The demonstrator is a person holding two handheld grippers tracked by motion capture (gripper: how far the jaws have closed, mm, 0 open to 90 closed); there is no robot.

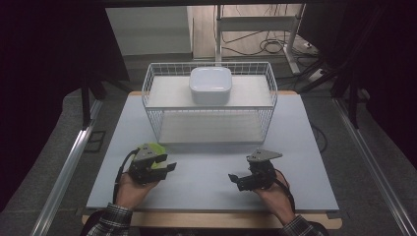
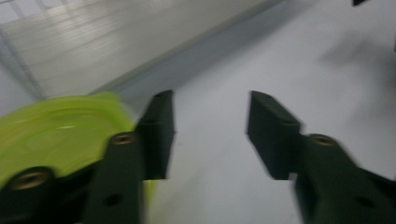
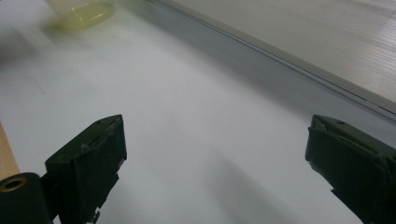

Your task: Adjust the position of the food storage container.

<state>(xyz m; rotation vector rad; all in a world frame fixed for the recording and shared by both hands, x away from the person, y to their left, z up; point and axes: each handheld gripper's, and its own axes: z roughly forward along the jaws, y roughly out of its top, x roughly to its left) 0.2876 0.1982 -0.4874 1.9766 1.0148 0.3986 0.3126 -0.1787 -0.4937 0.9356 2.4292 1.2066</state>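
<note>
The yellow-green lid (image 1: 153,150) lies on the table (image 1: 206,162) just in front of the wire basket (image 1: 210,105), touching the outside of the left gripper (image 2: 210,135), whose half-closed jaws have only bare table between them. The right gripper (image 3: 215,163) waits well apart, jaws wide and empty. Judging by this, the pick-up is only starting: the left jaws must shift sideways to straddle the lid's rim.

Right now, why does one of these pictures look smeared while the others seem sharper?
Left gripper view: motion blur smears the yellow-green thing and the fingers' edges. Right gripper view: fingers crisp, soft shadow on the table, the far yellow-green thing out of focus. High view: dim, dark at the sides, the white bowl brightest.
</note>
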